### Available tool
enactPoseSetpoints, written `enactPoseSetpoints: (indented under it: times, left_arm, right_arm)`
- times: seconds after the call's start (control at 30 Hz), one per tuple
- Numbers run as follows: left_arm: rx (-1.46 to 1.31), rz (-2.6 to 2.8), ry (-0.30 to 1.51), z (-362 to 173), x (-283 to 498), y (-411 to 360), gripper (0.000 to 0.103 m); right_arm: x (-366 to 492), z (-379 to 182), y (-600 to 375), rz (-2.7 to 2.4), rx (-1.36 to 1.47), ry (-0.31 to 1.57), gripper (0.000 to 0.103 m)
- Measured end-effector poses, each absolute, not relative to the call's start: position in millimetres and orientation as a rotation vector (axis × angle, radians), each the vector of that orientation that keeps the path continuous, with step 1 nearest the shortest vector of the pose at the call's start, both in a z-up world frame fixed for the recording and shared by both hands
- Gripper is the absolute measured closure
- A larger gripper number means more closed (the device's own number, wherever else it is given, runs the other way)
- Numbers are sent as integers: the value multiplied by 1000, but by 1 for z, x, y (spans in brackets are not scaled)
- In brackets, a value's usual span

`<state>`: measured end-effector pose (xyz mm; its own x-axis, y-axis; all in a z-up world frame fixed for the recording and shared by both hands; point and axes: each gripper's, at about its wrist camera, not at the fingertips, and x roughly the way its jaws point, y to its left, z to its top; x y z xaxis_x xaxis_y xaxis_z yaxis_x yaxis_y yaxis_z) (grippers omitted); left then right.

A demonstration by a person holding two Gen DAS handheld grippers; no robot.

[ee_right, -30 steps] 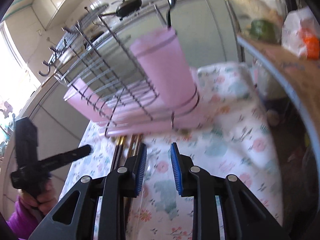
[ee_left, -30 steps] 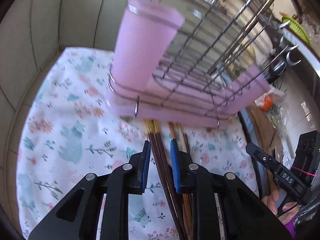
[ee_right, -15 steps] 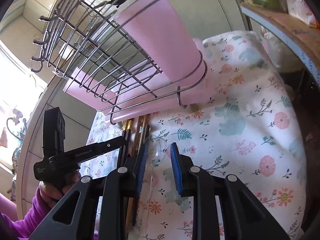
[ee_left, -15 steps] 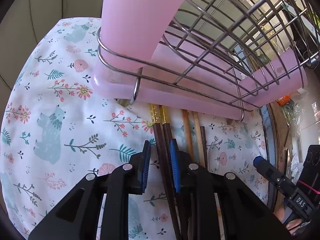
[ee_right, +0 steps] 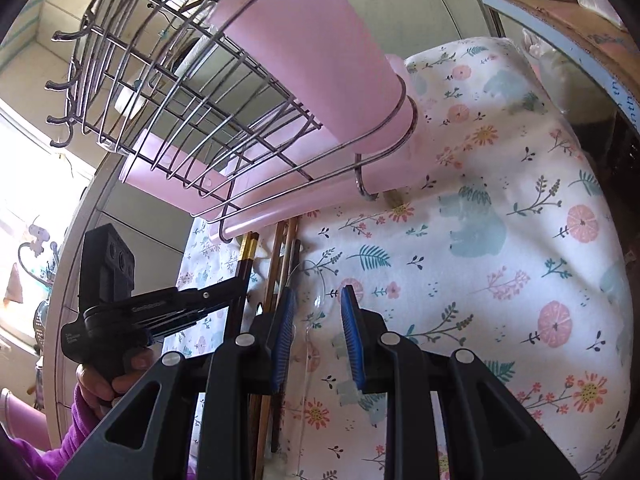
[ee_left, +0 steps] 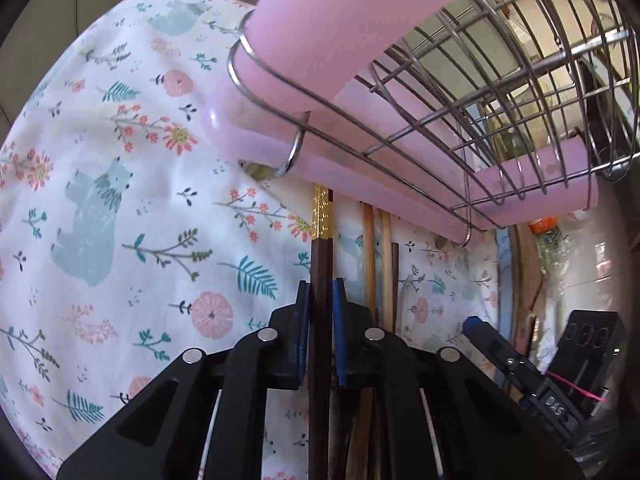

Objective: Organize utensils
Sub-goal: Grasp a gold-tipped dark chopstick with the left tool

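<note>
Several chopsticks lie side by side on the floral cloth (ee_left: pixel 120 208), their tops under the pink drip tray (ee_left: pixel 360 176) of a wire rack (ee_left: pixel 500 80). My left gripper (ee_left: pixel 320 292) is closing its jaws, and the blue pads press on the dark brown, gold-topped chopsticks (ee_left: pixel 320 256). Light wooden chopsticks (ee_left: pixel 369 256) rest just right of them. In the right wrist view my right gripper (ee_right: pixel 318 300) stands open low over the cloth, with a clear plastic spoon (ee_right: pixel 306 344) lying between its fingers, untouched. A pink cup (ee_right: pixel 304 40) stands in the rack's ring.
The wire rack (ee_right: pixel 180 92) overhangs the chopstick tops at the back. A hand in a purple sleeve (ee_right: pixel 100 380) holds the left gripper (ee_right: pixel 236 284) at the cloth's left. A cardboard edge (ee_right: pixel 580 24) and clutter border the right side.
Both grippers have sunk toward the cloth and nearer the rack. The left jaws have narrowed onto the dark chopsticks. The right jaws keep the same gap.
</note>
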<state>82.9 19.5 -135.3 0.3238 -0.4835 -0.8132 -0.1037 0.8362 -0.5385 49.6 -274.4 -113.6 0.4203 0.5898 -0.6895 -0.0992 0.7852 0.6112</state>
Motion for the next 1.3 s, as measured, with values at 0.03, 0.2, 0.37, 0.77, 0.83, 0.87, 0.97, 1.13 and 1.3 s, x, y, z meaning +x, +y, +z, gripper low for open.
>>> enactPoseSetpoints:
  times: [0.03,0.2,0.37,0.77,0.83,0.87,0.97,1.13,1.3]
  left_arm:
    - [-566,-259,1238,-138,82,21,93]
    - [-579,-258,1225,-139,80,28,93]
    - [-571,-286,1192,-129,74,31,100]
    - [-549,-269,1168,-110,74,41,85]
    - [-560,-277,1177,-110,77,41,74]
    - [-551,-273,1184,-110,80,39,74]
    - [-513,-242,1187,-115,86,34,74]
    - [-493,-215,1168,-120,94,33,74]
    - [-470,-227,1164,-123,97,35,96]
  right_arm:
    - [50,-114,-273,459,531,1060,79]
    - [49,-115,-269,466,514,1062,79]
    - [48,-116,-271,465,515,1062,79]
    - [49,-118,-269,466,514,1070,79]
    - [49,-119,-268,467,514,1071,79]
    - [50,-120,-268,467,515,1072,79]
    - [50,-121,-268,469,517,1072,79]
    - [51,-122,-270,468,520,1071,79]
    - [52,-123,-270,463,524,1074,79]
